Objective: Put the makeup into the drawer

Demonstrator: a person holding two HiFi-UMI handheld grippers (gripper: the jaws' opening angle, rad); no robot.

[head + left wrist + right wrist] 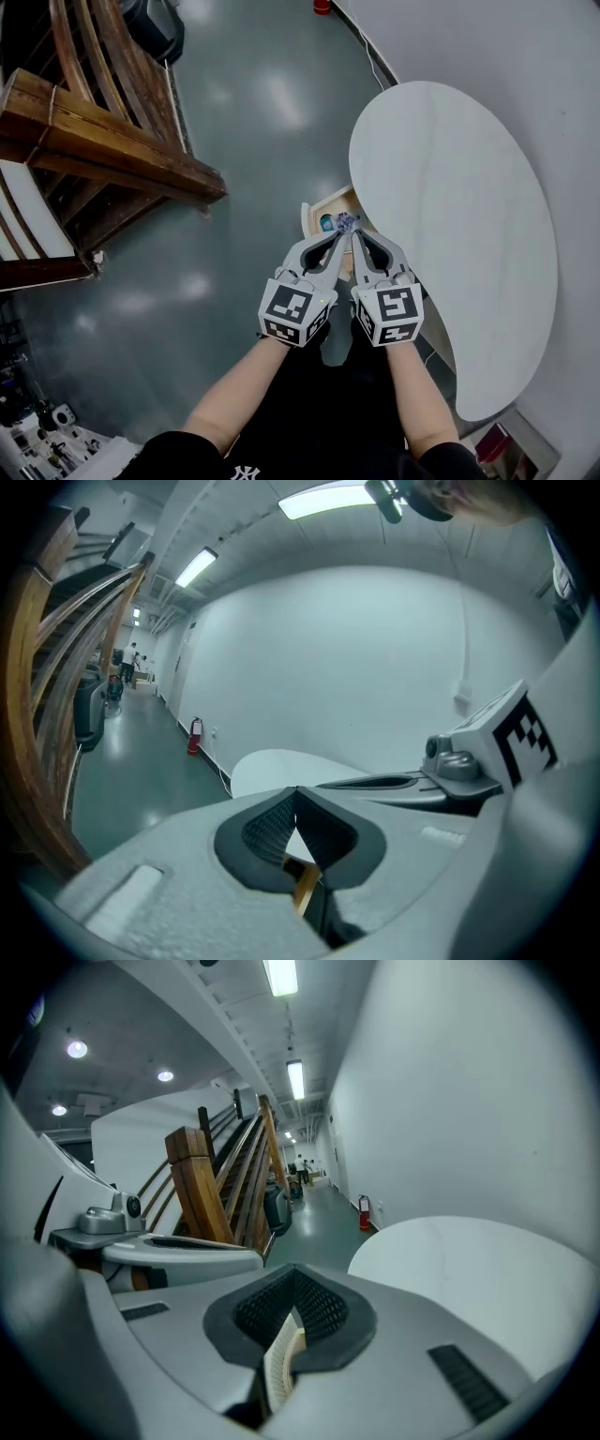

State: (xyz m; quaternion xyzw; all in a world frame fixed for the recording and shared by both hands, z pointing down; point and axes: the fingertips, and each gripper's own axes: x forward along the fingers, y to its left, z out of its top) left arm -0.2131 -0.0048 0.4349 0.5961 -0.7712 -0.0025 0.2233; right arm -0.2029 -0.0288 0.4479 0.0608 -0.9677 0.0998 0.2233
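Left gripper (296,791): jaws closed, pad tips meeting, nothing between them. White and a bit of orange-brown wood show through the gap behind the pads.
Right gripper (293,1271): jaws also closed at the tips. A cream ribbed strip (279,1363) shows in the gap behind the pads; can't tell what it is.
Head view: both grippers are held side by side, tips converging over the open light-wood drawer (330,201), which sticks out from under the edge of the white oval table (450,234).
A small purple-speckled makeup item (346,222) sits right at the two tips, over the drawer; can't tell if either tip touches it. A teal item (326,223) lies inside the drawer, just left of it.
Wooden stair rail (112,150) is well to the left across the grey-green floor (253,122).
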